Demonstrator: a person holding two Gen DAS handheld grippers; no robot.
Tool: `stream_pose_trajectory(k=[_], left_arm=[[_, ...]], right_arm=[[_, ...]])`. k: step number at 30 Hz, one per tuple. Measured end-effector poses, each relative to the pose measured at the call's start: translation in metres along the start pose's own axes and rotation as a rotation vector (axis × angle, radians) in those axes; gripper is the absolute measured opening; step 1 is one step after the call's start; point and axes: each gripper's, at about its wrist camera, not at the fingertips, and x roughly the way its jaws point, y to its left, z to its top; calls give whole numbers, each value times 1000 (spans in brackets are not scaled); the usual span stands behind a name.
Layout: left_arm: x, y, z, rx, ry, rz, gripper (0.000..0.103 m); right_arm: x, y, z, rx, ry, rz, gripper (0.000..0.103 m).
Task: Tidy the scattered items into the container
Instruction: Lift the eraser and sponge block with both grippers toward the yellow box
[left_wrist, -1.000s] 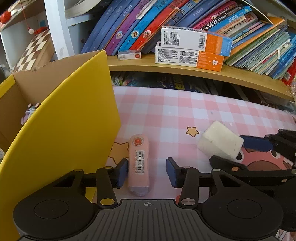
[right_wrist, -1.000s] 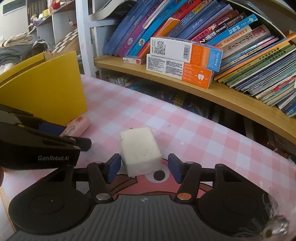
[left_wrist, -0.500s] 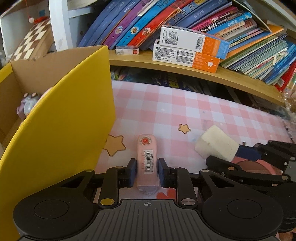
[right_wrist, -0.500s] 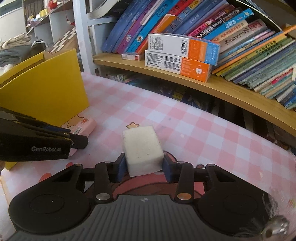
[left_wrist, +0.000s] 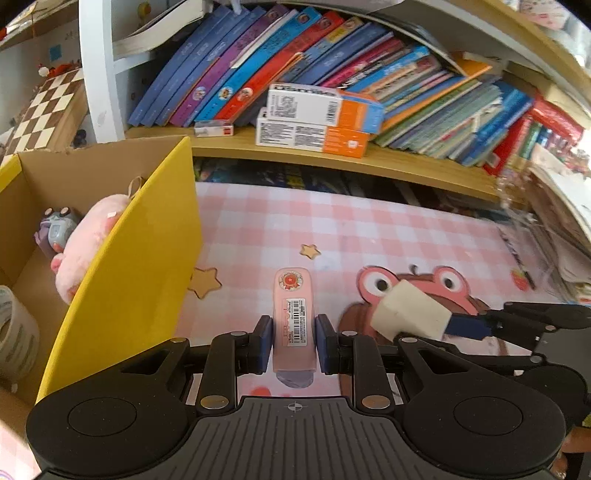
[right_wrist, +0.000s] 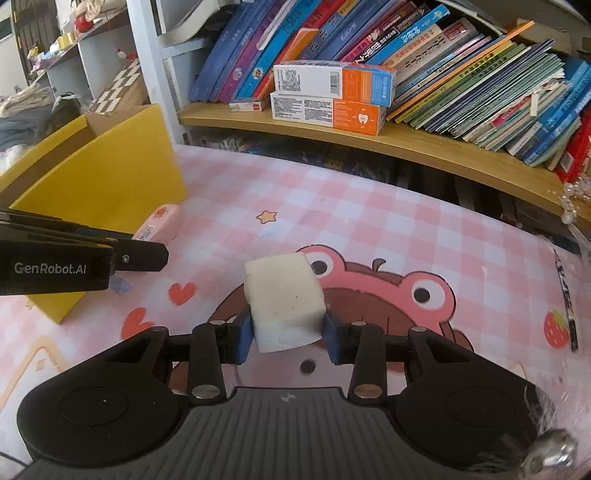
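My left gripper (left_wrist: 293, 341) is shut on a pink flat case with a barcode label (left_wrist: 294, 317), held above the pink checked cloth. My right gripper (right_wrist: 286, 338) is shut on a white sponge block (right_wrist: 282, 295), also lifted. The sponge shows in the left wrist view (left_wrist: 412, 314), to the right of the case. The case shows in the right wrist view (right_wrist: 159, 225) beside the left gripper's finger. The yellow cardboard box (left_wrist: 133, 273) stands open on the left; it holds a pink plush (left_wrist: 86, 240), a small purple toy (left_wrist: 55, 232) and a tape roll (left_wrist: 14, 332).
A wooden shelf (left_wrist: 369, 162) with leaning books and two white-orange cartons (left_wrist: 317, 125) runs along the back. Stacked books and papers (left_wrist: 554, 221) lie at the right edge. A chessboard (left_wrist: 40, 110) stands behind the box.
Both grippers closed on their items, the left on the pink case and the right on the sponge, and lifted them off the cloth. The views rose and pulled back.
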Motion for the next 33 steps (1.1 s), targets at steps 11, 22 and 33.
stream_pose_trajectory(k=[11, 22, 33], left_arm=[[-41, -2, -16, 14, 3, -85, 23], [-75, 3, -31, 33, -11, -148, 23], [-111, 26, -35, 35, -71, -240, 23]], right_arm=[[-45, 11, -22, 54, 2, -64, 35], [-81, 28, -41, 104, -25, -123, 35], [-110, 55, -46, 131, -70, -213, 35]])
